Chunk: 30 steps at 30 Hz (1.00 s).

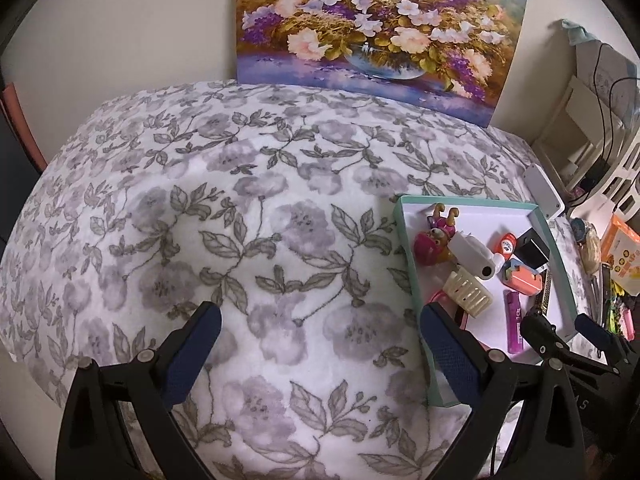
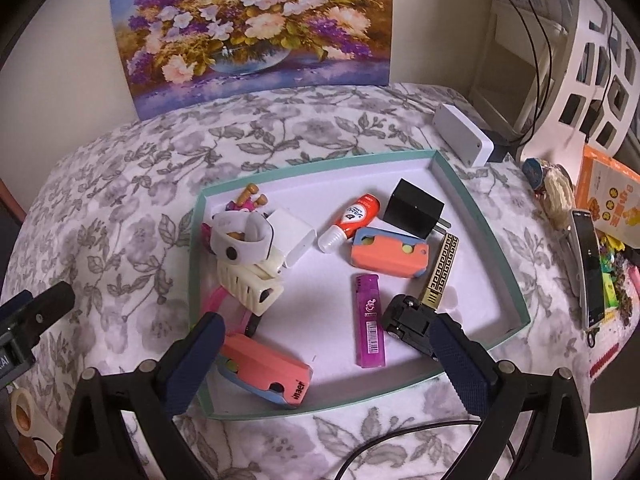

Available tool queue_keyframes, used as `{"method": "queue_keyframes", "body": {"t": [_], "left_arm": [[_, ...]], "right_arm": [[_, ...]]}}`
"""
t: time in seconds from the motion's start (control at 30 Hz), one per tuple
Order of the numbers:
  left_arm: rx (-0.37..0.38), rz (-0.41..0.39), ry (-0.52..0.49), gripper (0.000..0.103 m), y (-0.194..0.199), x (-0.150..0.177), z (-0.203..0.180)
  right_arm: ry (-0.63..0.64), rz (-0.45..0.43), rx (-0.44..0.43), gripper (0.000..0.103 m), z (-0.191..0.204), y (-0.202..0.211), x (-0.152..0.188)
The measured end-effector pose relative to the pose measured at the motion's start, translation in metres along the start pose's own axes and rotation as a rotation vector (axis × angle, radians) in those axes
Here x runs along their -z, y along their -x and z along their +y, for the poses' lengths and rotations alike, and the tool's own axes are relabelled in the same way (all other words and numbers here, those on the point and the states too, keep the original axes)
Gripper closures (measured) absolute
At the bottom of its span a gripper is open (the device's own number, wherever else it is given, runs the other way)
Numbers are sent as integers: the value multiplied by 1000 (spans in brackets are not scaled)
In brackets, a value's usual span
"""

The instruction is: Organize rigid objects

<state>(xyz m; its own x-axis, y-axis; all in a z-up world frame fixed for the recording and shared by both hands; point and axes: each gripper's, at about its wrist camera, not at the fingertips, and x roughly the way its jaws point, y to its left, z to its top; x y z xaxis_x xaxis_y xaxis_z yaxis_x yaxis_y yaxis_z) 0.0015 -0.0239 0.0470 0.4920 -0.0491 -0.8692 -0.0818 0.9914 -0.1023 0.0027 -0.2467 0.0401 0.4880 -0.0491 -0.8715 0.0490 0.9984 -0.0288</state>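
A teal-rimmed tray point(image 2: 320, 160) with a white floor lies on the flowered cloth. In it are two salmon-and-blue cases point(image 2: 388, 256) point(image 2: 264, 376), a purple lighter point(image 2: 370, 320), a black charger point(image 2: 414, 208), a red-and-white tube point(image 2: 352, 220), a gold patterned lighter point(image 2: 440, 272), a cream hair claw point(image 2: 252, 284) and a white strap point(image 2: 240, 240). My right gripper point(image 2: 328, 356) hangs wide open over the tray's near end, its pads touching nothing. My left gripper point(image 1: 320, 340) is open over bare cloth, left of the tray point(image 1: 404, 232).
A flower painting point(image 2: 256, 28) leans on the back wall. A white power bank point(image 2: 464, 136) lies behind the tray. To the right are a phone point(image 2: 586, 268), an orange book point(image 2: 608, 196) and a white basket point(image 2: 592, 80). A black cable point(image 2: 400, 436) runs along the front.
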Motion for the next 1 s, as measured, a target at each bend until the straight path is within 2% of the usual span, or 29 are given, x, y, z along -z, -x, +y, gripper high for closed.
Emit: {"method": "queue_keyframes", "body": {"t": [0.3,0.5,0.67,1.0], "left_arm": [[8,24,2,3,-6,0,3],[-56,55,6,3,-12,0,8],[-48,51,-5,3,-11,0,7],[-104,56,-29,3,-12,1,4]], "right_arm": [[14,-10,-3,0,4,1,0],[19,-16,-4,0,5,2,-1],[29,-30,-1,0,7,4,-2],[25,-55,-2,0,7,9,-4]]}}
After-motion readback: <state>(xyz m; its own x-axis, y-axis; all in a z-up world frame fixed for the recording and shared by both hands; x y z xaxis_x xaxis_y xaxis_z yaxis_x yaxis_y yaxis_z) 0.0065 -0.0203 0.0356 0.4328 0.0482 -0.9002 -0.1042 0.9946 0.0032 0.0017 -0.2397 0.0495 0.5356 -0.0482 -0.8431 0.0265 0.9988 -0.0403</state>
